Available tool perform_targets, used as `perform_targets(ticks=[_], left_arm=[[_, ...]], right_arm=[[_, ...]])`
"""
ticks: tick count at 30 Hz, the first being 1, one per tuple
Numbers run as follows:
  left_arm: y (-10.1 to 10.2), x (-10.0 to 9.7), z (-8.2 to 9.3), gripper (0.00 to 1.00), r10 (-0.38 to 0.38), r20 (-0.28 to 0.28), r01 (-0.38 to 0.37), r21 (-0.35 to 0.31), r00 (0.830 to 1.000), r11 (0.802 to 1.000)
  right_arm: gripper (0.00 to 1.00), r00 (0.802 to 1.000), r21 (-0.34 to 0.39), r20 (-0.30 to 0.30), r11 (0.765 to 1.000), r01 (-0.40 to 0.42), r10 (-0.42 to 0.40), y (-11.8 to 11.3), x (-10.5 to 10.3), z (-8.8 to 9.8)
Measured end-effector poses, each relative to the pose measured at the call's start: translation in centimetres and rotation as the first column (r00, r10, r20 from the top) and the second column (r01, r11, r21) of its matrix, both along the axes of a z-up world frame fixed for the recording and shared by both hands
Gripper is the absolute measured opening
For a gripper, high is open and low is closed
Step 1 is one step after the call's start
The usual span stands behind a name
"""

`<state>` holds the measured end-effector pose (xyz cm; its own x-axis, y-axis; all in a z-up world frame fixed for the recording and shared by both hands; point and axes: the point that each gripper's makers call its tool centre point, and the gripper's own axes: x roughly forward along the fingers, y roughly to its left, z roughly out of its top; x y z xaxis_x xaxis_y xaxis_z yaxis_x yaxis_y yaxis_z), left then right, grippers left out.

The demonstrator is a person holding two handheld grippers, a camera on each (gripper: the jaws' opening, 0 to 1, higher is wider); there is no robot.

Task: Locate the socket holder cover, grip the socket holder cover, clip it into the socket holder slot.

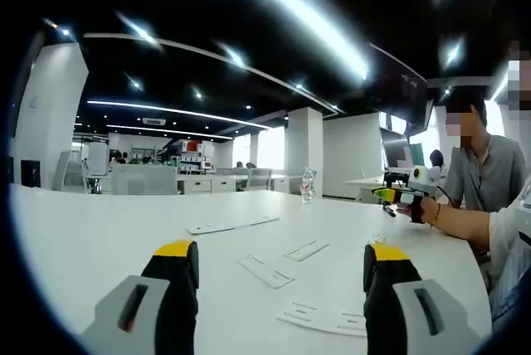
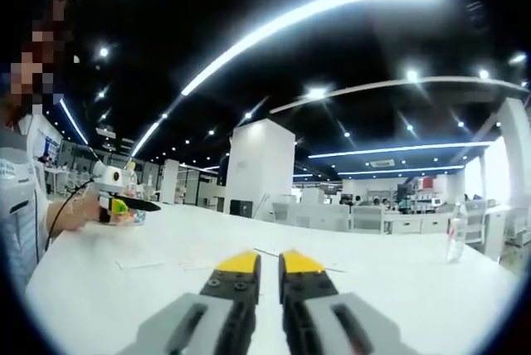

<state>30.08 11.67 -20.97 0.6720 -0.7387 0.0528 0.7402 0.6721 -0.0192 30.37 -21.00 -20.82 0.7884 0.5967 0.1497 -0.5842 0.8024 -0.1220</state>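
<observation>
Several flat white plastic strips lie on the white table (image 1: 99,239); I cannot tell which one is the socket holder cover. One strip (image 1: 265,272) lies just ahead between my left jaws, another strip (image 1: 307,250) lies beyond it, and a wider piece (image 1: 323,318) sits by the right jaw. My left gripper (image 1: 280,254) hovers low over the table, open wide and holding nothing. My right gripper (image 2: 270,264) points across the table (image 2: 398,289) with its jaws together and nothing between them. Thin white pieces (image 2: 137,265) lie to its left.
A long white strip (image 1: 232,225) lies farther back. A water bottle (image 1: 308,185) (image 2: 455,235) stands near the far edge. A person's hand holds another gripper (image 1: 408,195) (image 2: 116,201) over the table. A seated person (image 1: 485,172) is at the right; chairs and desks stand behind.
</observation>
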Motion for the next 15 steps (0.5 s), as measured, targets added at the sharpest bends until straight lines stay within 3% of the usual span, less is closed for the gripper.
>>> perform_targets(ticks=[15], left_arm=[[0.16, 0.04, 0.11, 0.81, 0.008, 0.003, -0.008, -0.003, 1.0, 1.0]], right_arm=[[0.08, 1.0, -0.01, 0.007, 1.0, 0.028, -0.027, -0.52, 0.18, 0.0]])
